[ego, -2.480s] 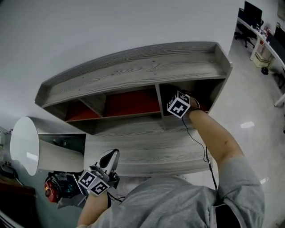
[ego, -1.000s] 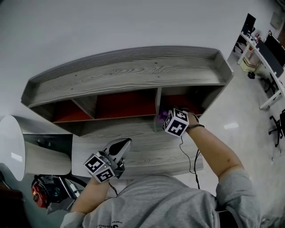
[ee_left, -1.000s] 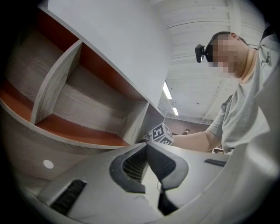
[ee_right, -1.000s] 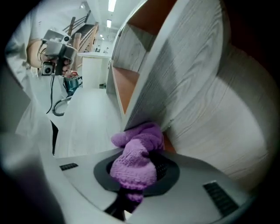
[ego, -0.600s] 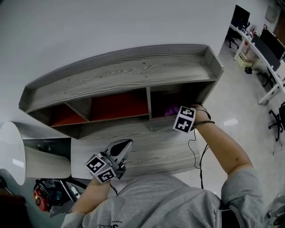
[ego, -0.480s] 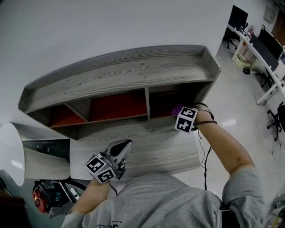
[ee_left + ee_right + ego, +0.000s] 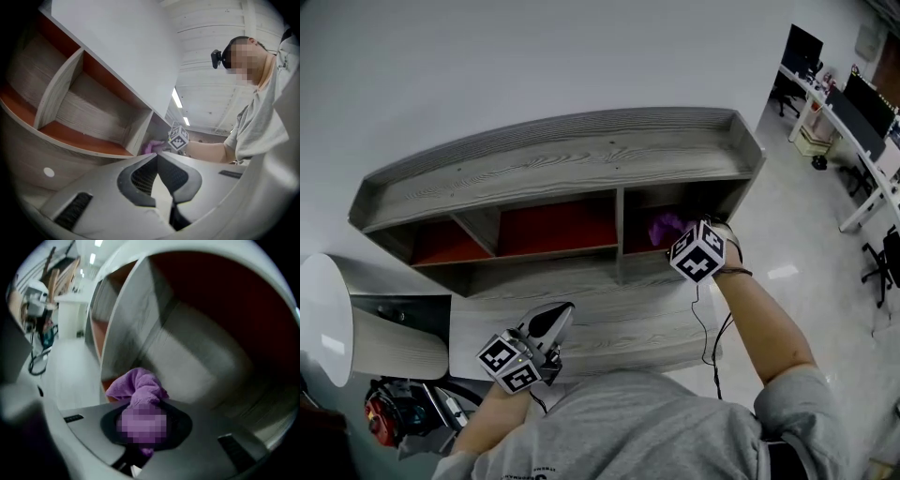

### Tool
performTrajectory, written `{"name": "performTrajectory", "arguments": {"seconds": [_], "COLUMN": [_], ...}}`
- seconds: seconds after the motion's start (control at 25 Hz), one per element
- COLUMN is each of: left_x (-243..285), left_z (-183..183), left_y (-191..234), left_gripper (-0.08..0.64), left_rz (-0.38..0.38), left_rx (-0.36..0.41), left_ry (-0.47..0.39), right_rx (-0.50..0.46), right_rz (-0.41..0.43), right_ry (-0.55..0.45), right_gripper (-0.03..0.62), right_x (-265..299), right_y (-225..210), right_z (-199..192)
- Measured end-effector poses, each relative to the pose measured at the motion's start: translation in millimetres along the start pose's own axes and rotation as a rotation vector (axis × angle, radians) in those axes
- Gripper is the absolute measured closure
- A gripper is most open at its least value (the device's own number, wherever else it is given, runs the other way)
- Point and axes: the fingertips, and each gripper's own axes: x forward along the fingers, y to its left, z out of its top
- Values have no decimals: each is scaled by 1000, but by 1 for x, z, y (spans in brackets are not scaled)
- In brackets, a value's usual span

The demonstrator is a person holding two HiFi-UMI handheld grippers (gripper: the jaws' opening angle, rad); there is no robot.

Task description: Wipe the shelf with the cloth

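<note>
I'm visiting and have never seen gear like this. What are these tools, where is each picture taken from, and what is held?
No robot: a person holds a two-jaw gripper in each hand; the patterned cubes belong to them. The head view comes from a camera on the person's head, looking down; the other two from cameras riding on the grippers. The right gripper is clamped on a crumpled purple cloth inside the right-hand compartment of the grey wood-grain shelf with red inner panels. The left gripper is shut and empty, low over the grey desktop.
</note>
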Motion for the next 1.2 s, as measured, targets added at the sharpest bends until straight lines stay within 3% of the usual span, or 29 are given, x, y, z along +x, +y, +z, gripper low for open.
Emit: {"name": "performTrajectory", "arguments": {"seconds": [0.12,0.2,0.32,0.44,0.56,0.72,0.84,0.96,1.2], "left_x": [-12,-21,-35,-51,-64,-72,-71,-72,-72], "left_z": [3,4,5,6,8,7,3,-1,-7], "left_y": [3,2,1,2,2,4,2,-1,-7], "left_gripper": [546,546,546,546,546,546,546,546,546], "left_rz": [33,55,85,118,147,170,175,176,178], "left_rx": [7,11,22,31,36,33,28,26,27], "left_ry": [1,4,12,18,16,22,33,49,63], "right_rx": [217,313,390,469,473,381,310,252,-9], "right_rz": [-80,-135,-168,-141,-109,-48,68,132,282], "right_ry": [-360,-510,-644,-794,-880,-802,-655,-538,-204], "right_gripper": [522,522,522,522,525,525,525,525,525], "right_x": [-17,-19,-19,-28,-36,-15,25,54,113], "right_y": [-29,-46,-58,-67,-70,-57,-33,-17,37], "right_z": [84,117,144,159,164,161,147,130,75]}}
